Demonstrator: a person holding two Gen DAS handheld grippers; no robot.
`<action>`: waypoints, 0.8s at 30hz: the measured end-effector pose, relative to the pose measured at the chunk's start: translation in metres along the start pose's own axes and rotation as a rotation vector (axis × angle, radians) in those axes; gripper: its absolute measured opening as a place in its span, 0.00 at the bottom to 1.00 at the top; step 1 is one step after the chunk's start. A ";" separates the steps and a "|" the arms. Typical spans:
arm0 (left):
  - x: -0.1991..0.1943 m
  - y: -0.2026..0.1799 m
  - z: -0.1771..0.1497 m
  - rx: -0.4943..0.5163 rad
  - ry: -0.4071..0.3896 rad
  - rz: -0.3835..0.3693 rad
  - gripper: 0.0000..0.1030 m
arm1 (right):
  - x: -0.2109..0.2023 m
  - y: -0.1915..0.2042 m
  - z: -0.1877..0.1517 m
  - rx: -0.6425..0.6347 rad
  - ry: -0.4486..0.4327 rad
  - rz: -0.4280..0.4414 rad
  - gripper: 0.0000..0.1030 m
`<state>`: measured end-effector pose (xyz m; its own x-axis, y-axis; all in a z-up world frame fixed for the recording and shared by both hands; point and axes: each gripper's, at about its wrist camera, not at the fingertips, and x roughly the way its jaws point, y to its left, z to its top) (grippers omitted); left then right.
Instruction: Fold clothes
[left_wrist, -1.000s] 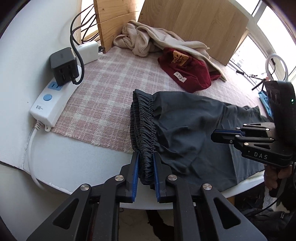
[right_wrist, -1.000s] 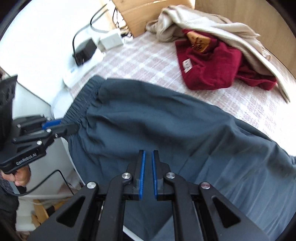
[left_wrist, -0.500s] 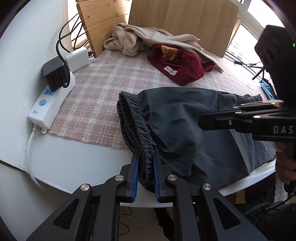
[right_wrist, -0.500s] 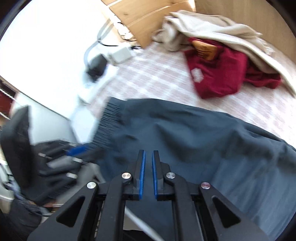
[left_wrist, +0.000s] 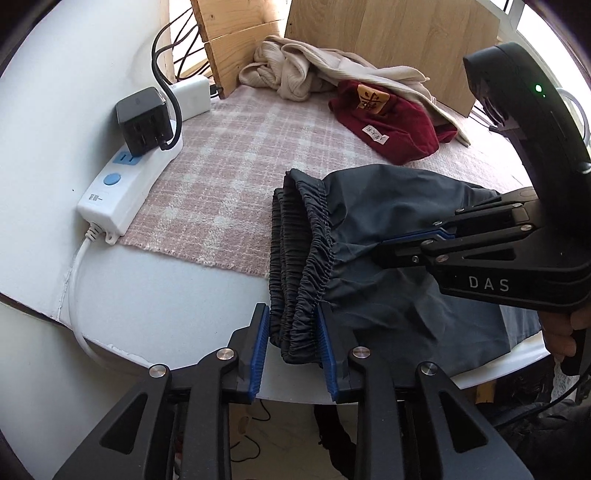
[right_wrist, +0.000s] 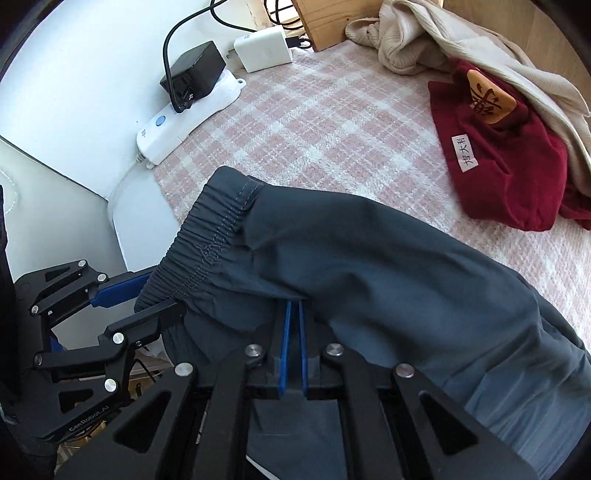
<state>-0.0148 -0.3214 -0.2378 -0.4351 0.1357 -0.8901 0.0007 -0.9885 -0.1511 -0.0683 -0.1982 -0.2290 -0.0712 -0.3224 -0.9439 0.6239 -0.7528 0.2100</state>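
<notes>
Dark trousers (left_wrist: 388, 236) lie at the near edge of the round table (left_wrist: 147, 295), waistband doubled at 6 o'clock between the opening, no-longer-gripping jaws of the left gripper (left_wrist: 291, 347), while the right gripper (right_wrist: 292, 328), jaws together, apparently pins the cloth to preserve the fold.

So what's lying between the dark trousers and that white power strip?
Only bare pink checked cloth lies between the trousers and the power strip, clearest in the left wrist view.
</notes>
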 end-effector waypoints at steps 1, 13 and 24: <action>0.000 0.000 0.000 -0.003 0.000 -0.001 0.26 | 0.000 0.001 0.000 -0.008 0.000 -0.006 0.03; 0.005 0.005 -0.002 -0.051 0.036 -0.028 0.29 | -0.003 -0.001 -0.003 -0.029 -0.011 -0.011 0.03; 0.004 0.008 -0.004 -0.165 -0.004 -0.145 0.13 | -0.001 -0.007 0.002 -0.029 -0.020 -0.005 0.03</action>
<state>-0.0133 -0.3287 -0.2447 -0.4450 0.2751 -0.8522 0.0847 -0.9344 -0.3459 -0.0747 -0.1937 -0.2289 -0.0898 -0.3301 -0.9397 0.6454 -0.7378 0.1975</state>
